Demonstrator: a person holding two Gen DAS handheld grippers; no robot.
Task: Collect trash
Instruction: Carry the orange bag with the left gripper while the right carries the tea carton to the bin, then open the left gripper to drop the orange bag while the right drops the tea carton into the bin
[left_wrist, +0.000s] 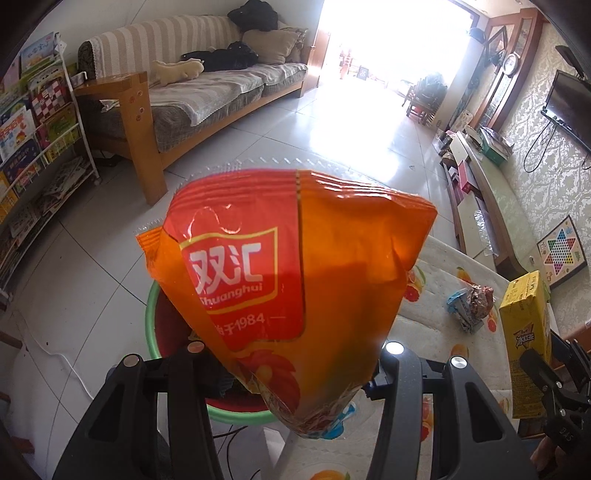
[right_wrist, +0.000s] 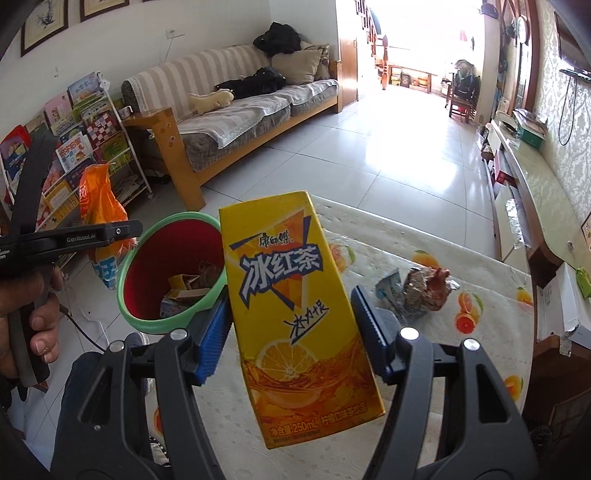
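The orange snack bag (left_wrist: 295, 288) hides the left tongs' pads (and most of the bin (left_wrist: 155, 325)).

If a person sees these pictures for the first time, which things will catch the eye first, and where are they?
The orange Shuanghui snack bag fills the middle of the left wrist view, pinched in the left gripper. The yellow iced tea carton stands just as large in the right gripper, above the fruit-print tablecloth. Left of the carton sits the red bin with a green rim, already holding scraps.
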